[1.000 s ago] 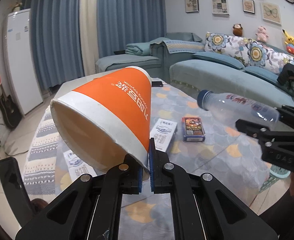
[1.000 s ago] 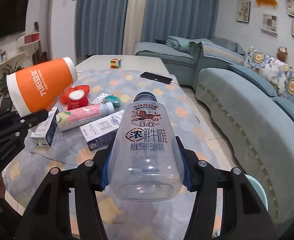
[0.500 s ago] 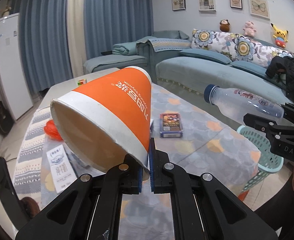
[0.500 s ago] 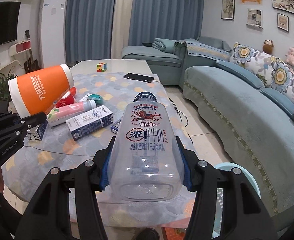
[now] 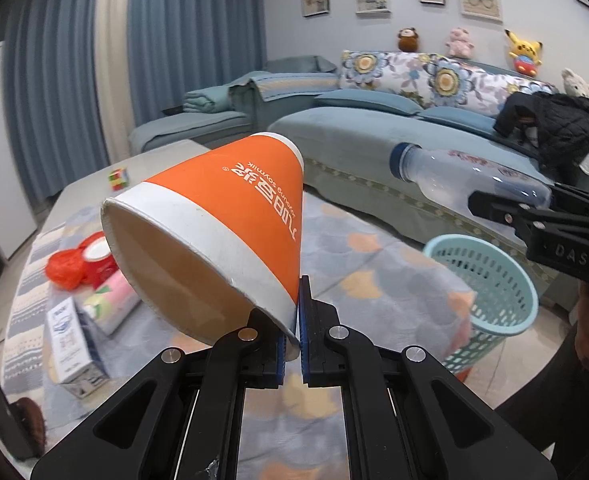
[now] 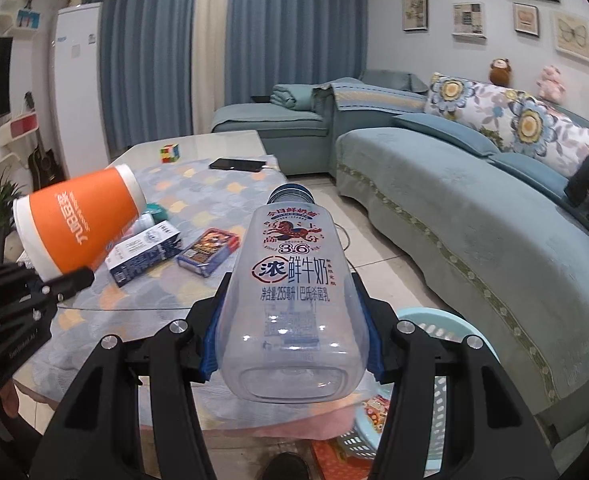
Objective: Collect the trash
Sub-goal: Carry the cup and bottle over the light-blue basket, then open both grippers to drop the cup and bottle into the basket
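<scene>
My left gripper (image 5: 292,344) is shut on the rim of an orange and white paper cup (image 5: 222,240), held tilted above the table; the cup also shows in the right wrist view (image 6: 78,220). My right gripper (image 6: 290,344) is shut on a clear empty milk bottle (image 6: 290,304) with a blue cap, held in the air; the bottle also shows in the left wrist view (image 5: 466,178). A light blue plastic basket (image 5: 490,280) stands on the floor by the table's edge, below and in front of the right gripper, and its rim shows in the right wrist view (image 6: 442,320).
On the patterned tablecloth (image 6: 222,200) lie a milk carton (image 6: 142,252), a dark snack box (image 6: 208,252), a pink bottle (image 5: 110,304), red wrappers (image 5: 74,264), a phone (image 6: 236,165) and a puzzle cube (image 6: 169,153). A blue sofa (image 6: 474,216) runs along the right.
Both grippers have moved back and to the right with their loads. The basket has come into fuller view beside the table. Neither grip has changed.
</scene>
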Available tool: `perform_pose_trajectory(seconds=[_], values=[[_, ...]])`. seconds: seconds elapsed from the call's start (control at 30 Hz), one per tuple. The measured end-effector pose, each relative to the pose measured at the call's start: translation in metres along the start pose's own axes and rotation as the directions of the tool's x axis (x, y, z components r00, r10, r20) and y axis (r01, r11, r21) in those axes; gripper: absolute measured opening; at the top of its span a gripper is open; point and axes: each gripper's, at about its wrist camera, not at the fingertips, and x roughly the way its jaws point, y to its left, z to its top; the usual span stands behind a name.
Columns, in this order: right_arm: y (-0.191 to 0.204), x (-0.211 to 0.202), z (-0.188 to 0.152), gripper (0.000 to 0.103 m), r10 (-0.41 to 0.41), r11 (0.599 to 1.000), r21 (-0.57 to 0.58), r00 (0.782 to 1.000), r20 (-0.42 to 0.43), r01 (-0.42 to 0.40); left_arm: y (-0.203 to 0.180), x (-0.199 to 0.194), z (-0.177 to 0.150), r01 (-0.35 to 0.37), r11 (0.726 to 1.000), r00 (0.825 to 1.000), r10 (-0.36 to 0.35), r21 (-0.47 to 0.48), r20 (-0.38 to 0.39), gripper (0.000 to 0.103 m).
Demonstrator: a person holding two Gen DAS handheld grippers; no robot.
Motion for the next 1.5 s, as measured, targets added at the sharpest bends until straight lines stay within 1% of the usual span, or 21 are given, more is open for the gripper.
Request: perform_pose_trajectory(seconds=[0.27,0.43,0.53,0.6,0.77,0.83,0.93,0.97,1.03,1.07,1.1,1.13,1.17,1.2,1.23,1.27,1.3,1.37,1.4,1.43,1.5], values=[[-0.059,-0.008,-0.014,0.051,-0.063,0.994,0.087,0.998,-0.005,0.063,-0.052,0.016,0.003,0.088,0.995,0.996,-0.087,0.052,-0.019,0.003],[-0.104,-0.011,-0.028,0.051,-0.105,0.982,0.155,0.994,-0.028,0.108,-0.080,0.033,0.004,0.143,0.989,0.989,-0.140,0.046,-0.051,0.003],[-0.126,-0.013,-0.037,0.051,-0.126,0.973,0.192,0.991,-0.042,0.132,-0.101,0.045,0.003,0.185,0.981,0.981,-0.181,0.056,-0.067,0.003],[-0.141,-0.015,-0.039,0.051,-0.136,0.966,0.214,0.989,-0.050,0.144,-0.119,0.055,0.007,0.221,0.972,0.973,-0.215,0.079,-0.081,0.003],[-0.175,-0.018,-0.042,0.051,-0.165,0.944,0.278,0.984,-0.069,0.178,-0.166,0.081,0.018,0.297,0.941,0.952,-0.279,0.162,-0.129,0.003],[-0.188,-0.018,-0.043,0.051,-0.167,0.936,0.301,0.983,-0.082,0.184,-0.180,0.093,0.021,0.318,0.930,0.944,-0.293,0.185,-0.151,0.003],[-0.208,-0.018,-0.046,0.051,-0.171,0.921,0.335,0.979,-0.106,0.198,-0.199,0.110,0.025,0.350,0.915,0.930,-0.313,0.202,-0.193,0.003],[-0.212,-0.018,-0.047,0.051,-0.170,0.918,0.343,0.979,-0.112,0.199,-0.205,0.117,0.026,0.365,0.908,0.923,-0.323,0.204,-0.211,0.003],[-0.221,-0.014,-0.050,0.052,-0.146,0.918,0.349,0.979,-0.141,0.188,-0.213,0.126,0.028,0.384,0.900,0.912,-0.334,0.208,-0.237,0.003],[-0.225,-0.011,-0.051,0.052,-0.125,0.924,0.340,0.979,-0.164,0.175,-0.217,0.133,0.029,0.405,0.890,0.900,-0.348,0.209,-0.262,0.003],[-0.227,-0.005,-0.052,0.052,-0.109,0.929,0.330,0.976,-0.191,0.168,-0.221,0.141,0.029,0.442,0.875,0.876,-0.374,0.197,-0.305,0.005],[-0.228,0.000,-0.055,0.052,-0.106,0.931,0.318,0.967,-0.230,0.177,-0.224,0.147,0.029,0.469,0.863,0.855,-0.391,0.186,-0.341,0.019],[-0.227,0.003,-0.057,0.053,-0.112,0.932,0.310,0.963,-0.246,0.187,-0.229,0.154,0.027,0.484,0.855,0.837,-0.392,0.185,-0.381,0.031],[-0.227,0.003,-0.057,0.053,-0.124,0.934,0.298,0.960,-0.250,0.198,-0.232,0.158,0.026,0.457,0.864,0.852,-0.357,0.211,-0.384,0.051],[-0.225,0.002,-0.057,0.054,-0.133,0.934,0.293,0.961,-0.243,0.203,-0.232,0.160,0.027,0.416,0.877,0.877,-0.319,0.238,-0.358,0.058],[-0.226,-0.002,-0.056,0.055,-0.136,0.934,0.297,0.964,-0.228,0.201,-0.230,0.159,0.028,0.400,0.884,0.888,-0.307,0.244,-0.342,0.058],[-0.228,-0.005,-0.055,0.057,-0.130,0.931,0.310,0.969,-0.211,0.193,-0.226,0.159,0.030,0.401,0.887,0.888,-0.313,0.230,-0.338,0.058],[-0.233,-0.011,-0.053,0.057,-0.128,0.921,0.341,0.975,-0.183,0.185,-0.209,0.156,0.034,0.421,0.893,0.875,-0.353,0.161,-0.333,0.058],[-0.236,-0.012,-0.052,0.057,-0.128,0.917,0.354,0.976,-0.175,0.184,-0.202,0.153,0.035,0.419,0.897,0.876,-0.357,0.144,-0.324,0.058],[-0.238,-0.013,-0.052,0.057,-0.127,0.912,0.366,0.978,-0.168,0.182,-0.198,0.151,0.037,0.412,0.901,0.880,-0.354,0.138,-0.316,0.058],[-0.238,-0.015,-0.048,0.057,-0.120,0.907,0.384,0.981,-0.153,0.171,-0.182,0.140,0.036,0.381,0.913,0.898,-0.327,0.147,-0.294,0.058]])
